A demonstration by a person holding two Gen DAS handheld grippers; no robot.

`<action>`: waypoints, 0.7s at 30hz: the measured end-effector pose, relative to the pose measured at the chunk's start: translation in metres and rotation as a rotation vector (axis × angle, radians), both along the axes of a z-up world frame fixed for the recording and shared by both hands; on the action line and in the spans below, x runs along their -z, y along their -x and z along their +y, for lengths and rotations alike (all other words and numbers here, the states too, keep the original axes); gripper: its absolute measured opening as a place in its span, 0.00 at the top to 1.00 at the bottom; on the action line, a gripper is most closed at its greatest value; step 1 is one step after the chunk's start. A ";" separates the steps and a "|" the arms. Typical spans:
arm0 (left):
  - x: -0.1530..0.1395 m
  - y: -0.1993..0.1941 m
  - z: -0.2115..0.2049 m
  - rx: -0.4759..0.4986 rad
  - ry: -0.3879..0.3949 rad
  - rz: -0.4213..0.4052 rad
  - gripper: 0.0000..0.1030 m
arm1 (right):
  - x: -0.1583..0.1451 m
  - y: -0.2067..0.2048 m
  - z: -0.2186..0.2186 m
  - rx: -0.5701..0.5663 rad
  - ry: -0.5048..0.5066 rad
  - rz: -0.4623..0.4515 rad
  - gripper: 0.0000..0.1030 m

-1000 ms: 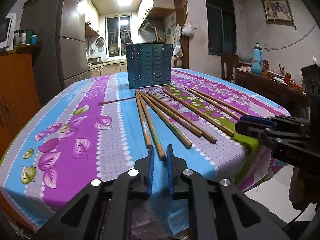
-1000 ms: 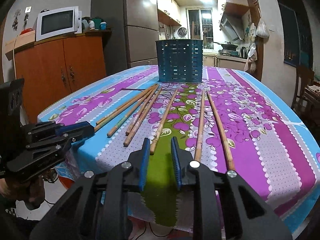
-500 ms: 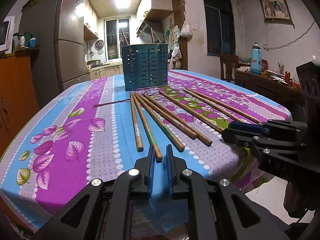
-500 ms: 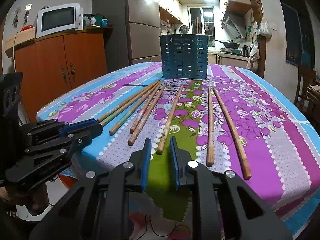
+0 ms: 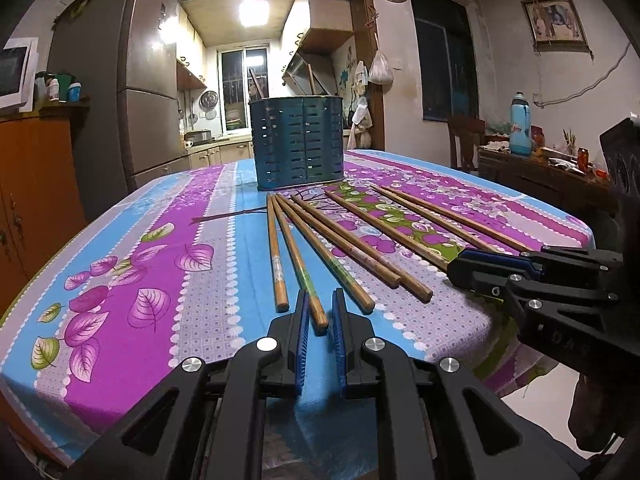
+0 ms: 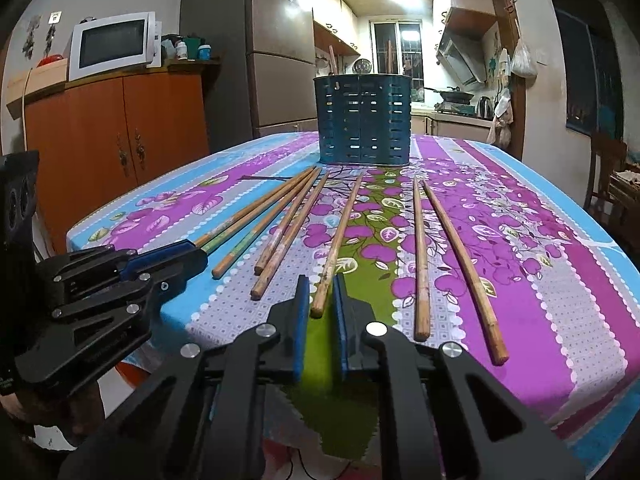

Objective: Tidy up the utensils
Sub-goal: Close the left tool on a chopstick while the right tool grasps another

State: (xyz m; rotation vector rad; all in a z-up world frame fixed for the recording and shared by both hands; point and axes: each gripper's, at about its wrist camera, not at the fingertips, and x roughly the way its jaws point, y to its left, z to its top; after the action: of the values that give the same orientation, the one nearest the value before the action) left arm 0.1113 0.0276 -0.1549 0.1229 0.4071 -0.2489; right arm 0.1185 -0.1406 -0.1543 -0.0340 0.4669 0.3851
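A dim kitchen and dining room lay behind the round table under its floral tablecloth of purple, blue and green stripes, lit from a ceiling lamp in the far galley.

The left gripper sat low at the near edge of the cloth, its blue-padded jaws a narrow gap apart, straddling the butt end of a green-banded wooden chopstick without visibly pinching it (a sliver of space showed on the right side). The right gripper was placed alike, its jaws also slightly parted around the near tip of a plain brown chopstick; whether the pads touched the wood could not be told.

Outward from there, the remaining loose wooden chopsticks fanned across the cloth, their far tips converging toward the dark teal slotted metal utensil holder, which stood upright near the middle of the table with a few sticks already poking from its top. In the right wrist view two long chopsticks lay apart to the right of the gripper.

Beyond stood a tall grey refrigerator, an orange wooden cabinet carrying a white microwave oven, and a blue water bottle on a side table.
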 end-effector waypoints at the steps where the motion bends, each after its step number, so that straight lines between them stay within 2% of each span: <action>1: 0.001 0.000 0.000 0.000 0.003 -0.006 0.87 | 0.000 0.000 0.001 0.001 0.003 -0.004 0.90; 9: 0.008 0.005 0.001 0.006 0.007 -0.067 0.87 | 0.002 0.001 0.003 0.006 0.013 -0.025 0.90; 12: 0.006 0.004 -0.001 -0.007 0.006 -0.059 0.87 | 0.005 0.003 0.000 0.019 -0.013 -0.029 0.93; 21: 0.001 0.007 0.002 -0.016 0.012 -0.059 0.90 | 0.001 0.008 -0.012 0.038 -0.056 -0.033 0.95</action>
State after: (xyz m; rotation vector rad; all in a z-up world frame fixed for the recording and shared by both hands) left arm 0.1042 0.0294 -0.1564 0.1146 0.3478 -0.2313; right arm 0.1109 -0.1529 -0.1549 0.0227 0.4231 0.3600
